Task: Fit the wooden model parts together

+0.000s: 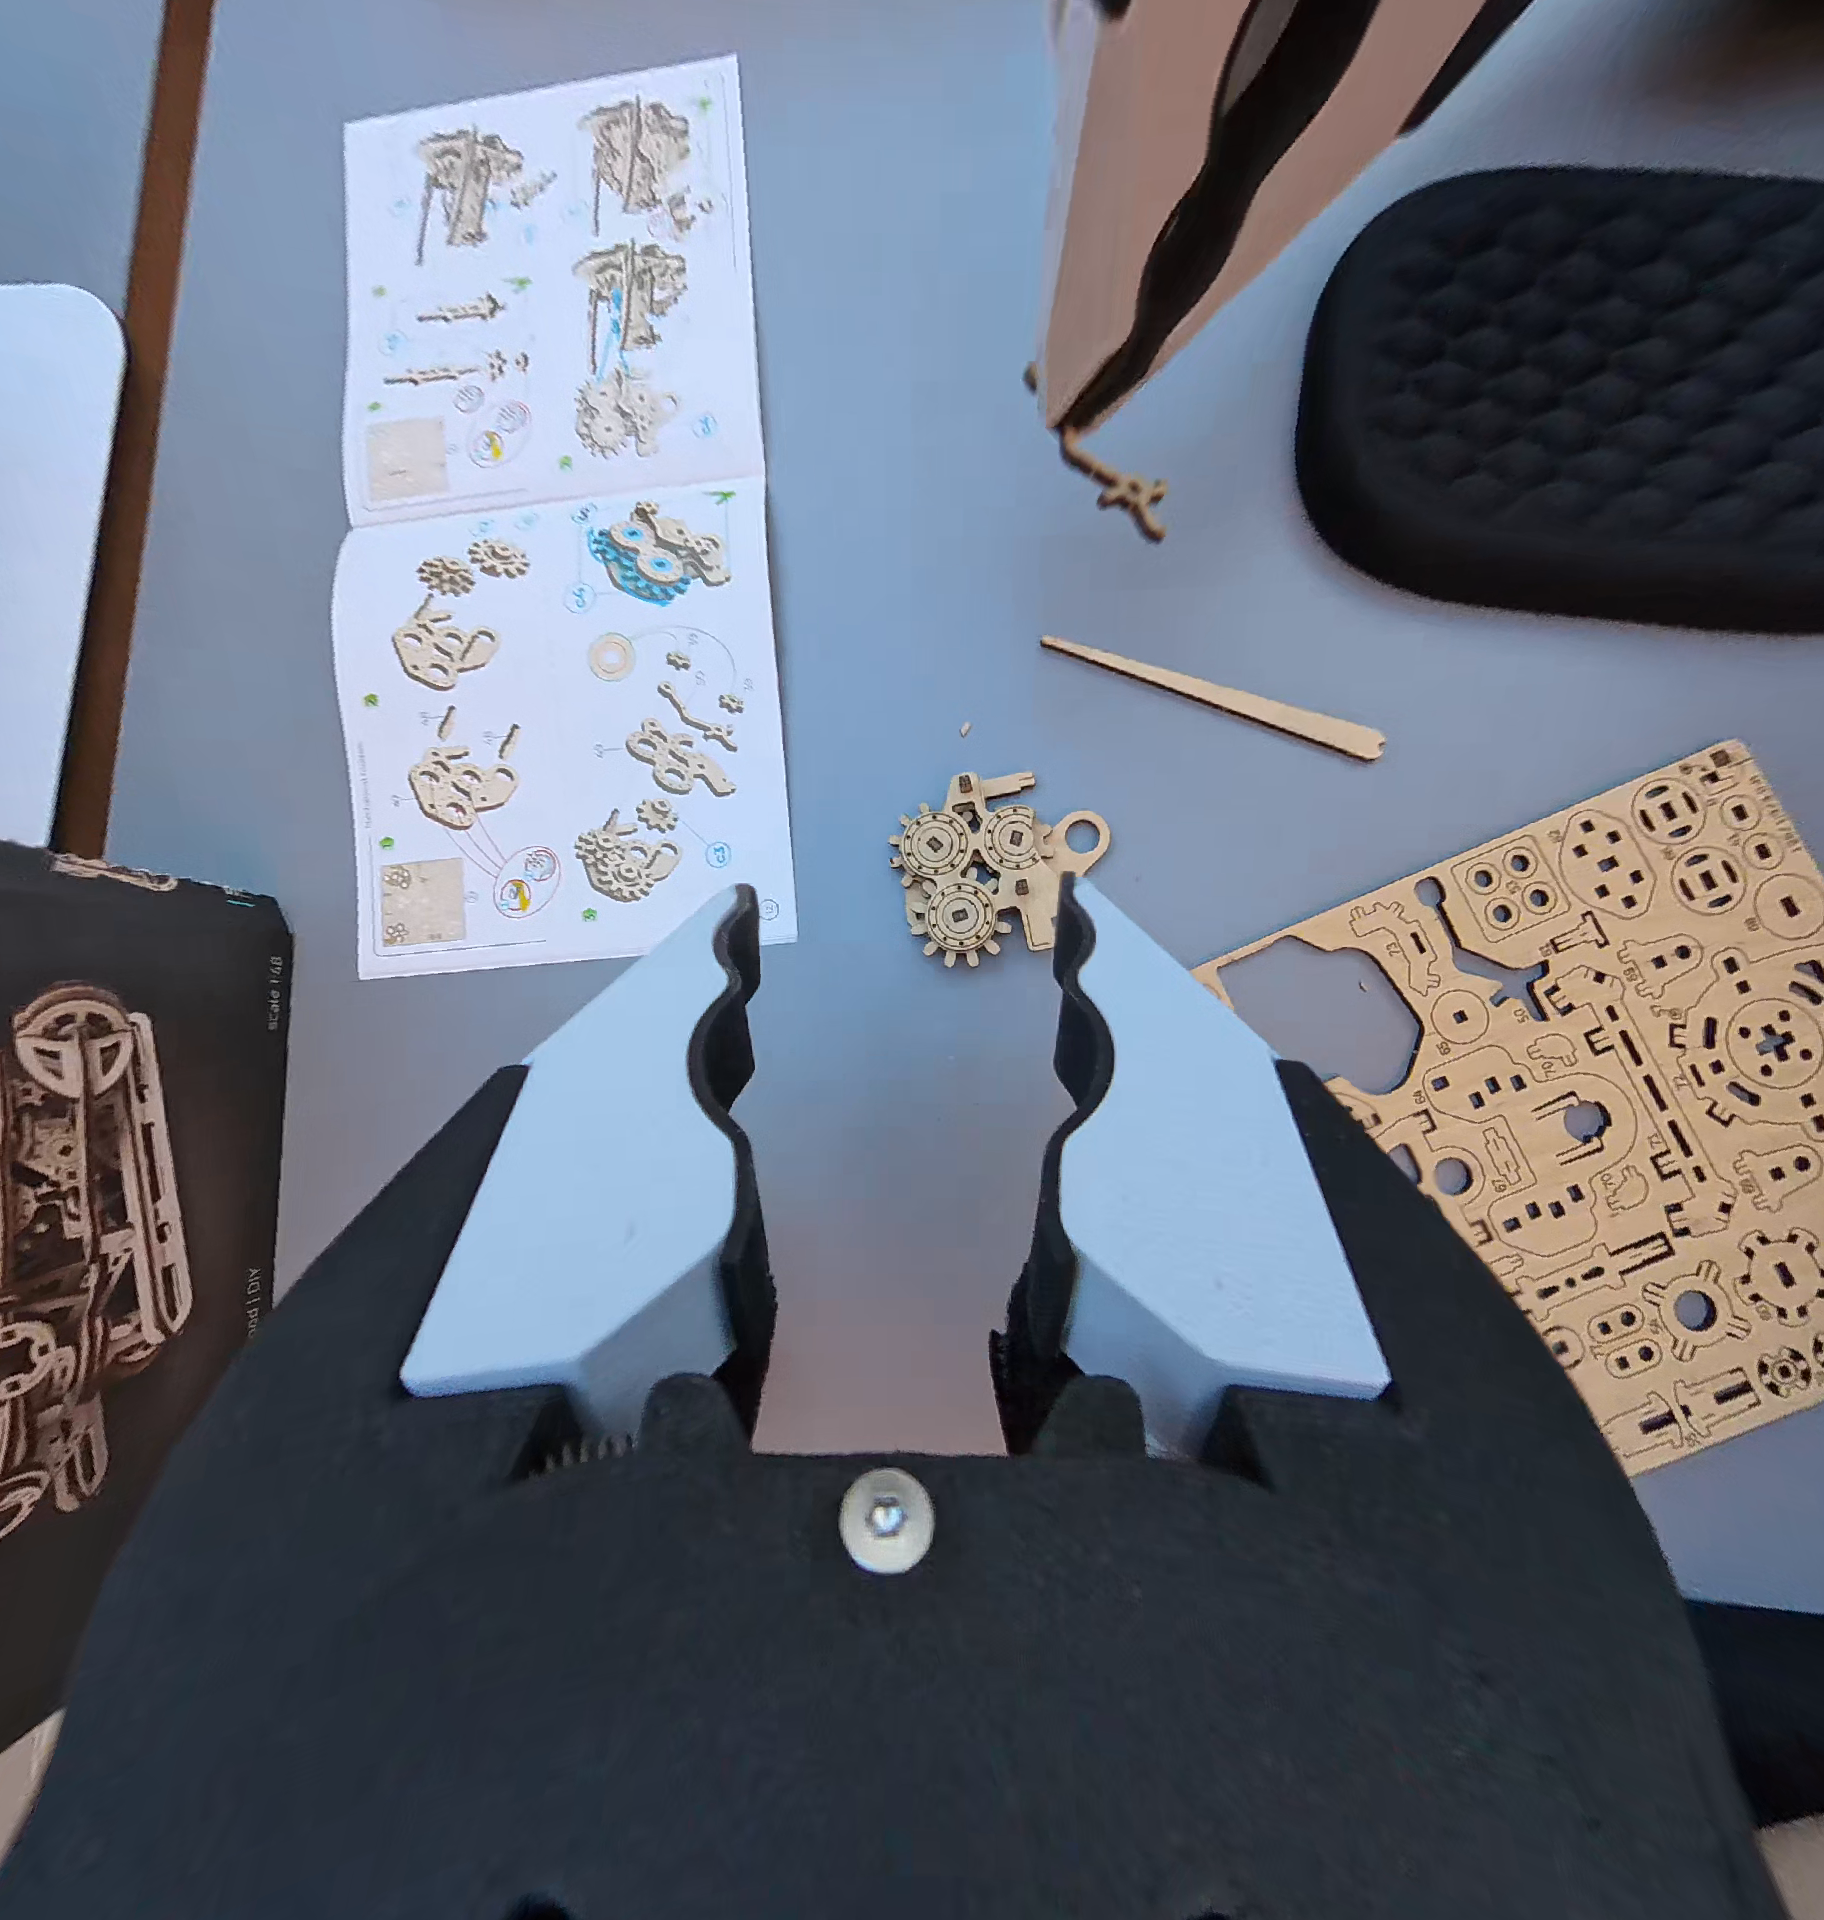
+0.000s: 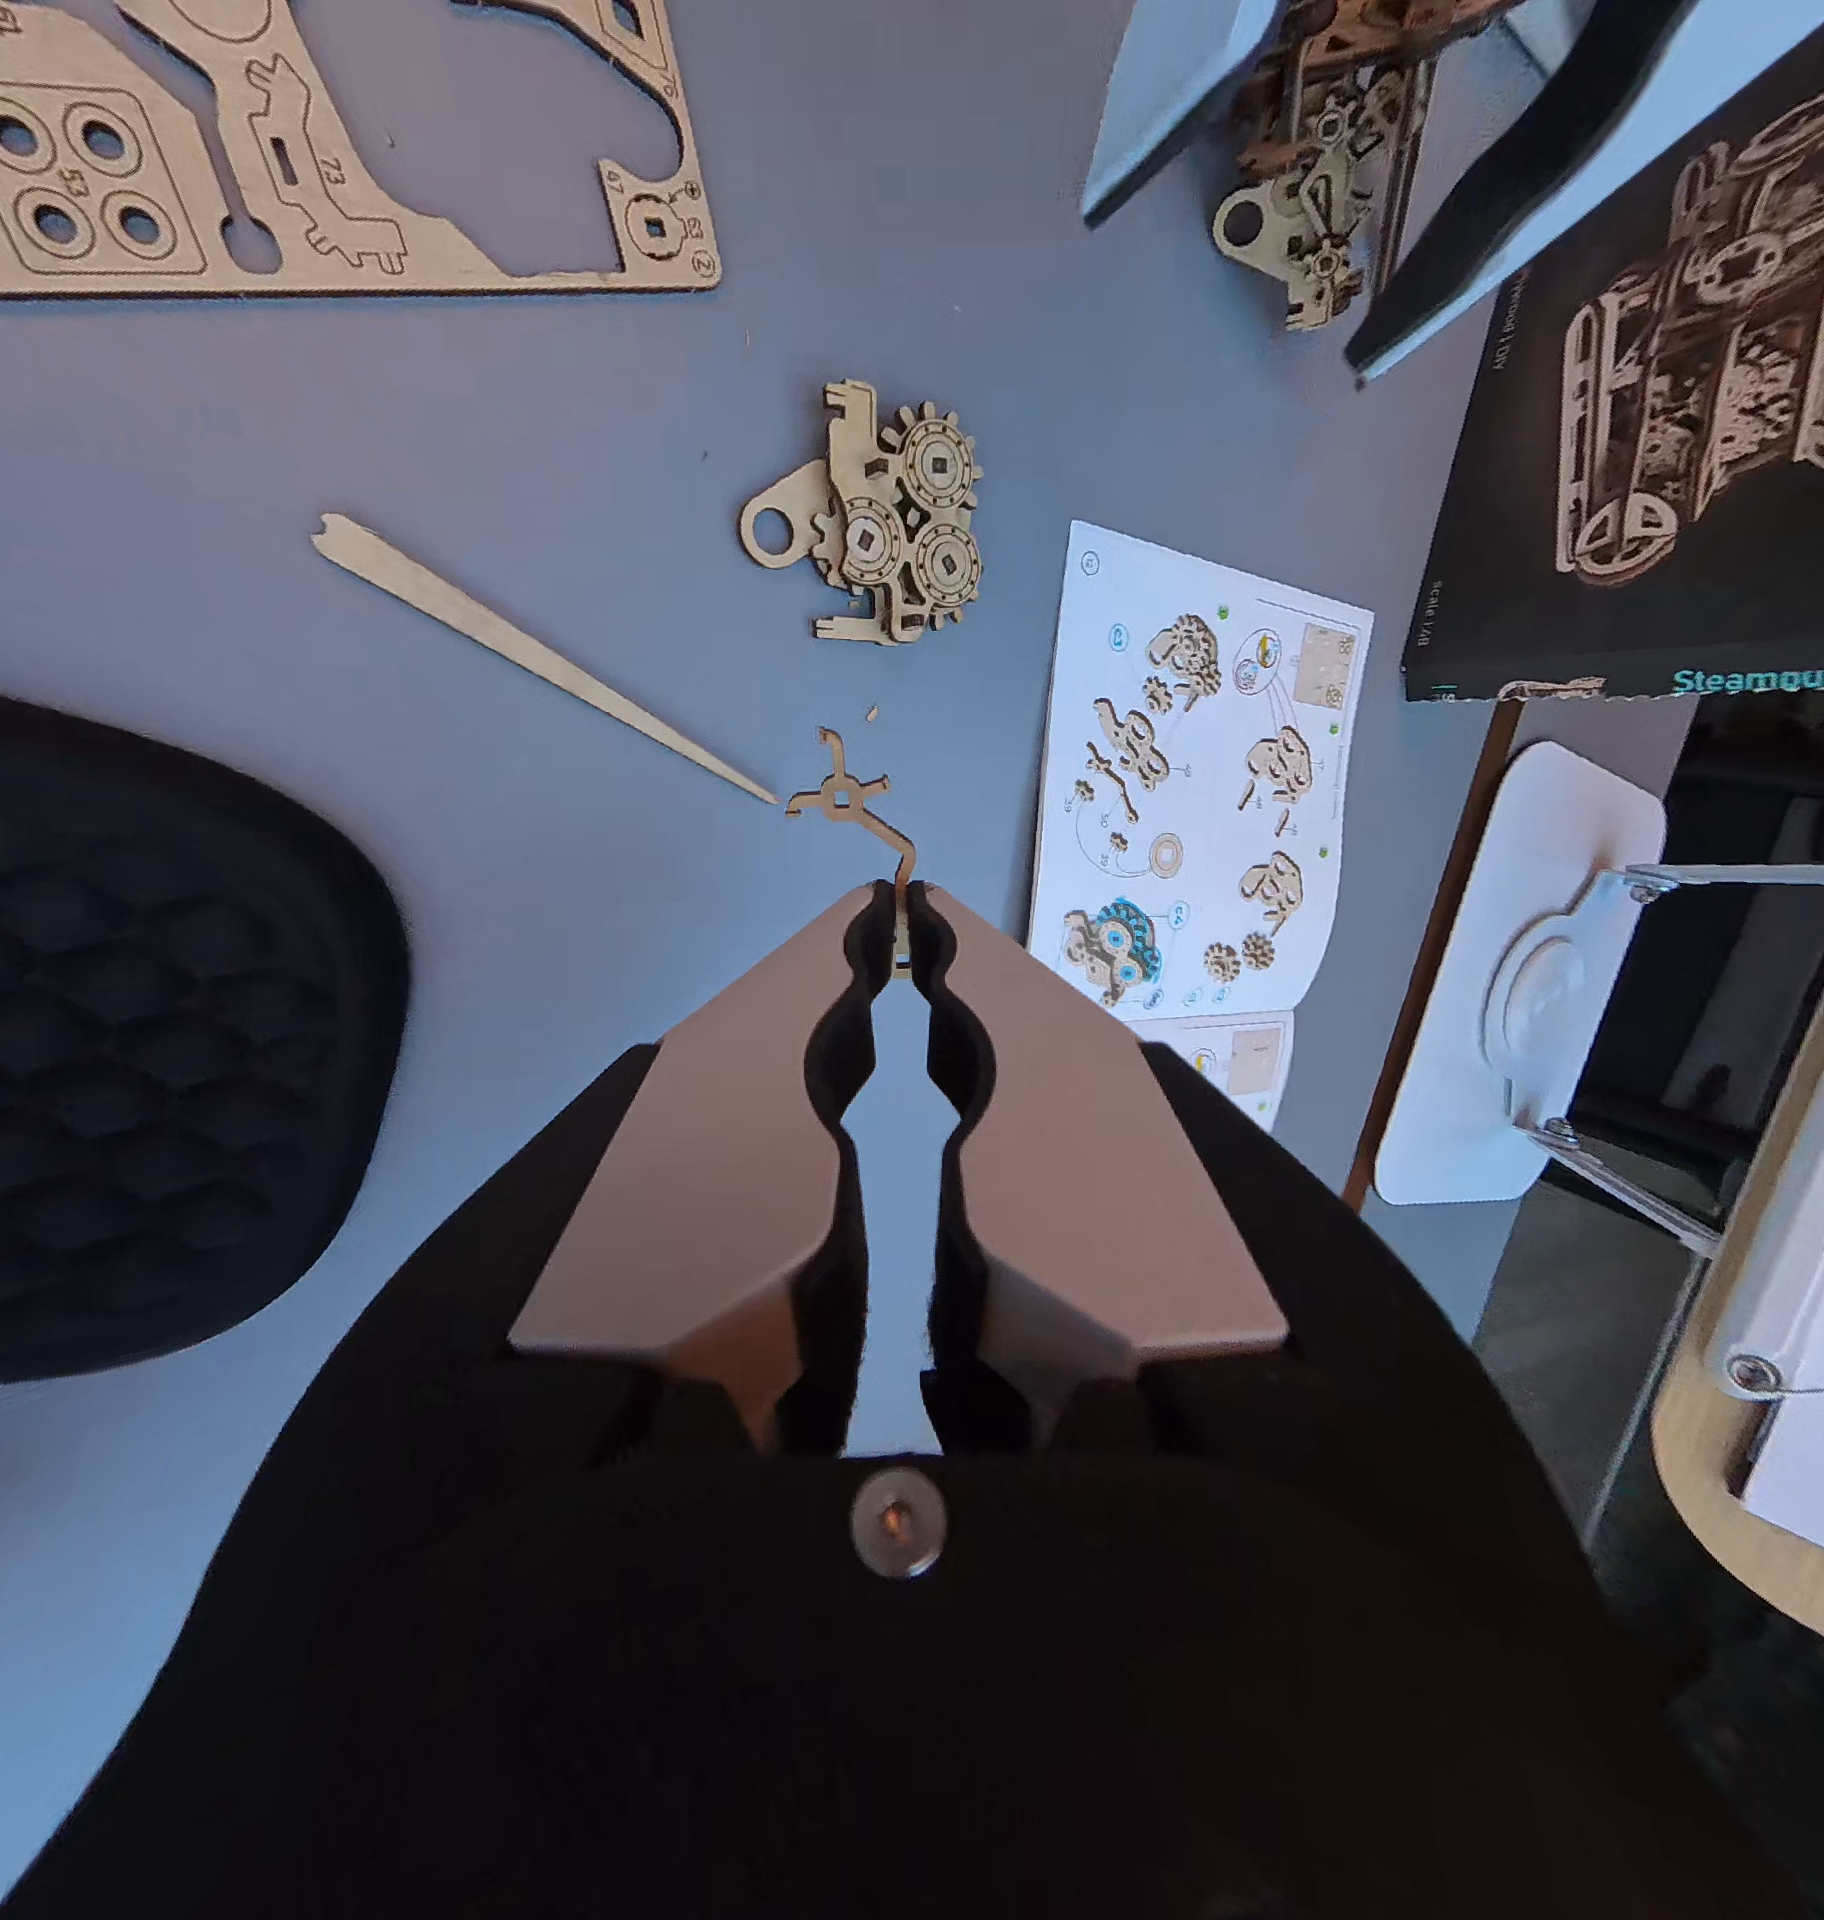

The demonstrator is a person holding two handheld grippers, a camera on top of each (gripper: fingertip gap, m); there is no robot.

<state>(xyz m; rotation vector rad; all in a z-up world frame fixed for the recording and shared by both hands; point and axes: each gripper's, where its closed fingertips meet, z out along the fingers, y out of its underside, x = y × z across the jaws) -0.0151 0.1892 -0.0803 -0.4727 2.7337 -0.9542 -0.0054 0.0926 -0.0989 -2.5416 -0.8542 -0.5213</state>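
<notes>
Right tool: clamped on the stem of a thin lever, cross end pointing ahead.
Left tool: fingers apart, empty, hovering just short of the gear block.
Gear block: flat on the worktop, ahead of the lever, nearer the left tool.
Coming move, likely: carry the lever forward to the block.

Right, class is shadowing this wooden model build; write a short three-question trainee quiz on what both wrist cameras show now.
1. True or false: the right gripper pinches a thin branched wooden part.
2. The left gripper is: A shut, B open, C out of view?
3. Fill in: the gear assembly shows ___ round gear wheels.

Key: 1 true; 2 B; 3 three.
</notes>
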